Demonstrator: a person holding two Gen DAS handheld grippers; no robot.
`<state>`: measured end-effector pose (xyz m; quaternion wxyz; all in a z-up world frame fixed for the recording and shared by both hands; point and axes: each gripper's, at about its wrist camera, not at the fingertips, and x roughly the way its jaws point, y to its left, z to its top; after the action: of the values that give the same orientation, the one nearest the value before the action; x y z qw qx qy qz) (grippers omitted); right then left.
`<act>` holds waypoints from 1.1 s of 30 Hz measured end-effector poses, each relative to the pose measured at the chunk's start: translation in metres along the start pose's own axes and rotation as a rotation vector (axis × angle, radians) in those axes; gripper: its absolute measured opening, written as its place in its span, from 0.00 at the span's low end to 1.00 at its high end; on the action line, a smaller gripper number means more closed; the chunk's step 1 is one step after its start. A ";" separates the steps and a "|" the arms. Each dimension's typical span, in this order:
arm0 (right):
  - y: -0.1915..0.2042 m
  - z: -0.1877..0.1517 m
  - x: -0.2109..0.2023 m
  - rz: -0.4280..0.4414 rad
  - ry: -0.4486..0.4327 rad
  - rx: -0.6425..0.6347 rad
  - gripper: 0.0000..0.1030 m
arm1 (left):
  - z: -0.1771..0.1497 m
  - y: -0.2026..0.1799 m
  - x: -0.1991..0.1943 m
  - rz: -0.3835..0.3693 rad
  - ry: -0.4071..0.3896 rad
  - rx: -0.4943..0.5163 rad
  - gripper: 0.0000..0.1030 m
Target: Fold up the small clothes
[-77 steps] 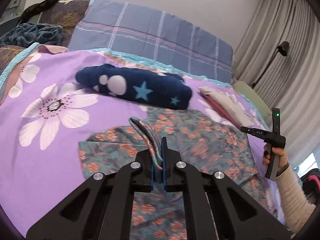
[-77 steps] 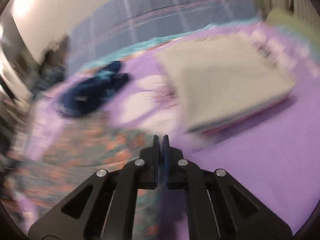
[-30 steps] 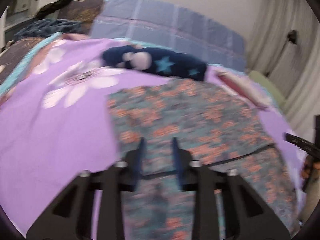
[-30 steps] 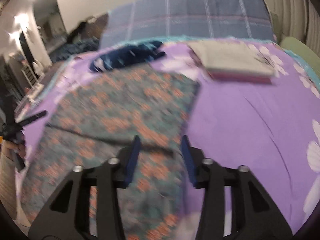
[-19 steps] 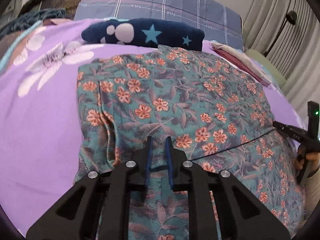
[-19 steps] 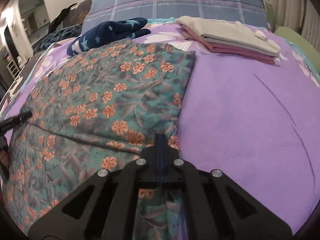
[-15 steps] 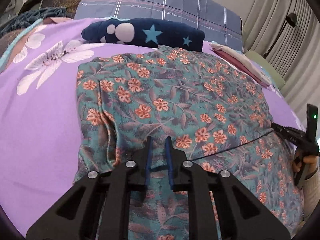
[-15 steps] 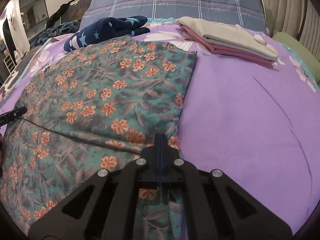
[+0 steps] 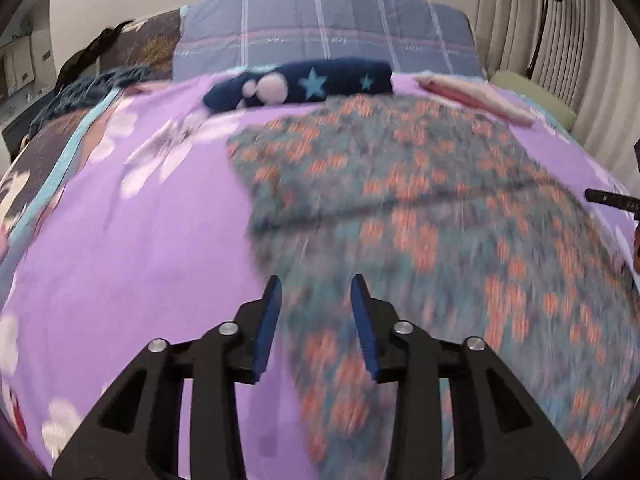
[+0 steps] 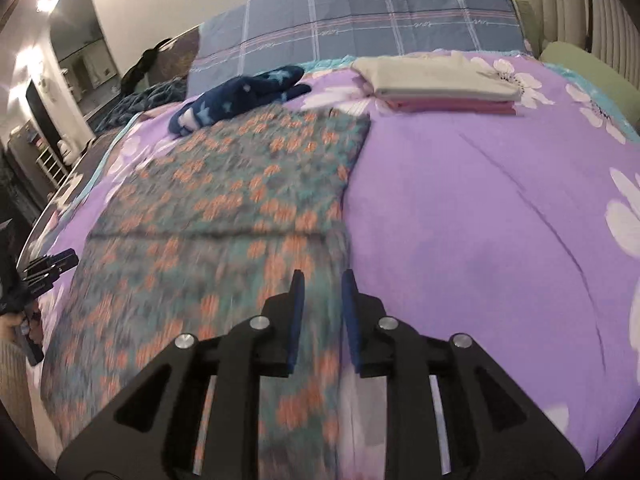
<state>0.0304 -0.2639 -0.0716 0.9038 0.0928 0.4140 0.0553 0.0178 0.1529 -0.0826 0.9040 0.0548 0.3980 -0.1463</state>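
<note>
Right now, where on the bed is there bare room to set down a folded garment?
Bare purple sheet right of the floral garment, below the folded stack; also left of it. Crowded along the pillow: navy star cloth, stack.

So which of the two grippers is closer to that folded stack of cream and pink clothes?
Right. The right gripper is at the floral garment's edge on the stack's side; the left gripper is at the garment's opposite edge, with its whole width between.

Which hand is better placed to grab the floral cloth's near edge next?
Probably the right gripper: its open jaws sit over the floral cloth, while the left gripper straddles the cloth's edge.
</note>
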 end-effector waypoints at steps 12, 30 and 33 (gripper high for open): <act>-0.015 -0.078 -0.024 0.103 0.091 0.104 0.20 | -0.083 0.005 -0.036 -0.265 0.060 -0.095 0.40; -0.036 -0.164 -0.092 0.377 0.146 0.256 0.37 | -0.132 -0.018 -0.071 -0.495 0.061 -0.131 0.40; -0.031 -0.153 -0.081 0.404 0.126 0.247 0.40 | -0.123 -0.023 -0.060 -0.510 0.042 -0.132 0.40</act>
<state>-0.1376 -0.2895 -0.1158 0.8287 0.2797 0.4462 0.1894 -0.1140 0.1711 -0.1218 0.8311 -0.1032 0.4264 -0.3418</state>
